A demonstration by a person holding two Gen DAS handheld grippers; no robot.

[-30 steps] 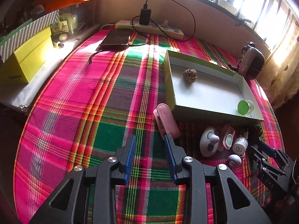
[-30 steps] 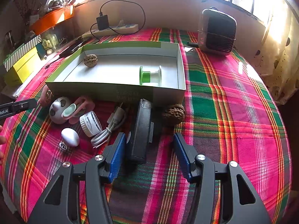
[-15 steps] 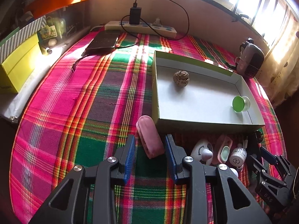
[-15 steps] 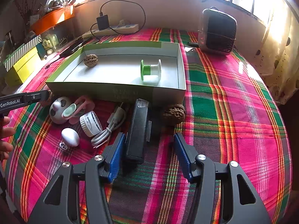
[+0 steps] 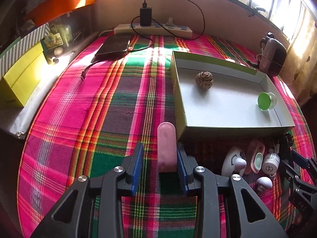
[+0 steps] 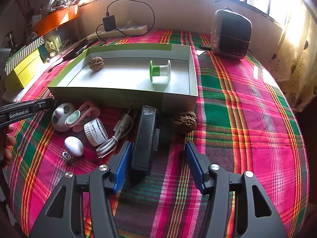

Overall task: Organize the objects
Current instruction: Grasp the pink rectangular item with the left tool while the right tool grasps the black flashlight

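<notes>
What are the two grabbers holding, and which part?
Nothing is clamped yet. The left gripper is open around the near end of the pink oblong case. The right gripper is open around the black rectangular stapler-like block.

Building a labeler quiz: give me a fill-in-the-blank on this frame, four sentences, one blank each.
1. The pink case lies between the left gripper's ____.
2. Inside the box lie a walnut and a green-and-white ____.
3. The second walnut lies ____ the box, on the cloth.
4. The right gripper has its jaws ____, with the black stapler beside its left finger.

Missing words: fingers; spool; outside; open
</notes>
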